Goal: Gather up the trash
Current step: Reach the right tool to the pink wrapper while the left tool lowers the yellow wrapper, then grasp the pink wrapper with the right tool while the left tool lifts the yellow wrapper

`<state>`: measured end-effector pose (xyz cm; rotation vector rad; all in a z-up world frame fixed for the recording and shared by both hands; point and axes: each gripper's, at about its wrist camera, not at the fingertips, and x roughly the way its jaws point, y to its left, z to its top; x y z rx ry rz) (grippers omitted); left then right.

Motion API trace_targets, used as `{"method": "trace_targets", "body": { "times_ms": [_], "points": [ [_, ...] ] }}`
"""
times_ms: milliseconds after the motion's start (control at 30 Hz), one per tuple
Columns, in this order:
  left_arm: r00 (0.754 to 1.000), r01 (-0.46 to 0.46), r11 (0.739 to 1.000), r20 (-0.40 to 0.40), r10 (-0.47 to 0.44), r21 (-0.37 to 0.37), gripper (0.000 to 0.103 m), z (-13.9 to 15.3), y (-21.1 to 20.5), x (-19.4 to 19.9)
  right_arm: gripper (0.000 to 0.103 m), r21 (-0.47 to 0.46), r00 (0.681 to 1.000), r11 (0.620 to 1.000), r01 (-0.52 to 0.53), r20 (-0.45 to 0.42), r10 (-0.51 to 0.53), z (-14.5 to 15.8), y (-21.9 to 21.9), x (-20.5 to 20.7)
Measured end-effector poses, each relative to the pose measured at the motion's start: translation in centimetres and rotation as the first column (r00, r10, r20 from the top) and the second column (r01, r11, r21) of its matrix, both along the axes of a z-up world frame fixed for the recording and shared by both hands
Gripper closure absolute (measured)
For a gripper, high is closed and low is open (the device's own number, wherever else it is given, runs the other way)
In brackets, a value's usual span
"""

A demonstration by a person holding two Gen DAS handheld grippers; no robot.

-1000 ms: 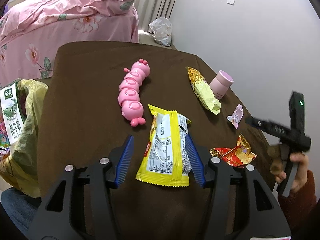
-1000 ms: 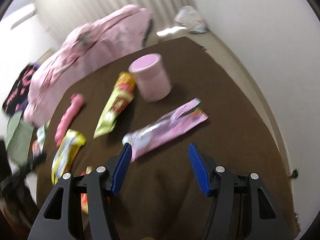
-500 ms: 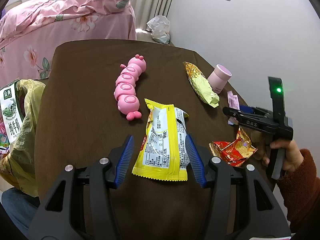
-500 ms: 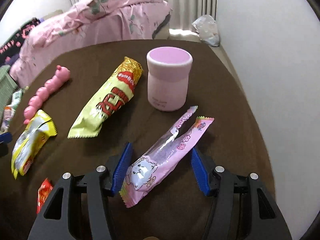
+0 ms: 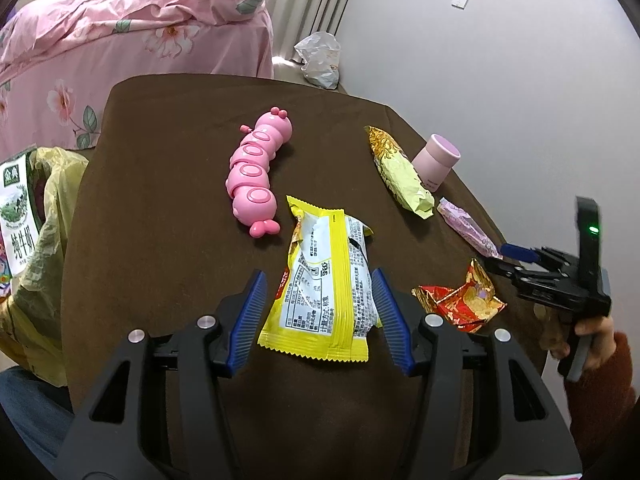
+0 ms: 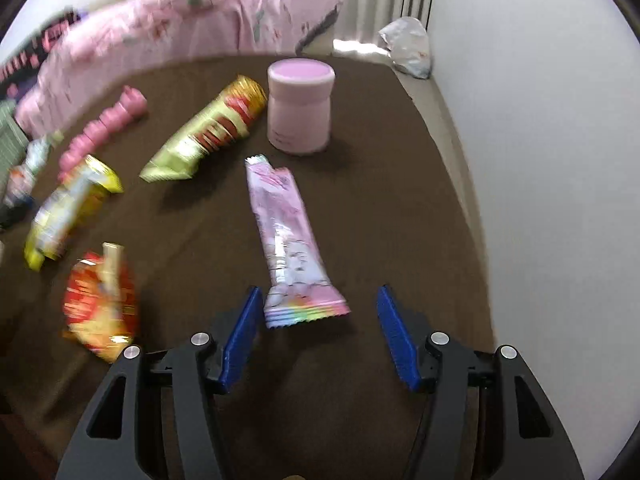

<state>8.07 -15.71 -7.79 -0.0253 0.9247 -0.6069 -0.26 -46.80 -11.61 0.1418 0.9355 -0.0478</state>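
Both hand-held grippers stand with jaws spread and nothing held. The left hand-held gripper (image 5: 318,310) straddles the flat yellow and white foil snack wrapper (image 5: 326,286) lying on the brown cloth-covered worktop (image 5: 168,208). The right hand-held gripper (image 6: 318,334) sits just short of the near end of the long pink plastic wrapper (image 6: 288,240), which points away toward the pink cylindrical cup (image 6: 300,106).

Risks, as judged from this position:
- Both wrappers lie flat. Closing jaws may slide over the film or pinch the cloth instead, dragging it and shifting everything on it.
- The pink wrapper's sealed end lies nearer the left blue pad; an off-centre close may nudge it sideways rather than catch it.
- The crumpled red and gold foil wrapper (image 5: 460,300) lies just beside the left hand-held gripper's right finger and could be swept along.
- The pink segmented caterpillar toy (image 5: 256,176) and the cup appear not to be trash; a hasty grab may take them.

The right view is blurred, so fine alignment cannot be confirmed.
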Motion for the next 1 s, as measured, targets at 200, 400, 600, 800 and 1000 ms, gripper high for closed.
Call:
{"method": "trace_targets", "body": {
  "times_ms": [200,400,600,800,1000],
  "points": [
    [1.000,0.009,1.000,0.000,-0.009,0.007,0.046,-0.2,-0.3,-0.2,0.056,-0.009,0.999,1.000,0.021,0.046,-0.021,-0.4,-0.5,1.0],
    [0.997,0.079,0.997,0.014,-0.079,0.026,0.039,-0.2,-1.3,-0.9,0.080,0.060,0.999,0.998,-0.025,0.045,0.022,-0.6,0.6,1.4],
    [0.999,0.036,0.999,-0.010,-0.036,0.031,0.039,-0.8,-1.2,-0.4,0.081,0.028,0.991,0.999,-0.038,0.128,0.034,1.8,2.6,0.2],
    [0.999,0.001,0.992,-0.032,0.003,0.123,0.049,-1.8,-2.1,0.1,0.081,-0.006,0.985,1.000,-0.026,0.170,0.026,2.9,3.8,-0.1],
    [1.000,-0.015,0.989,0.012,0.014,0.146,0.058,-1.4,-2.0,-0.5,0.081,-0.059,0.984,0.998,-0.034,0.175,0.044,3.1,4.6,-0.7]
  ]
}}
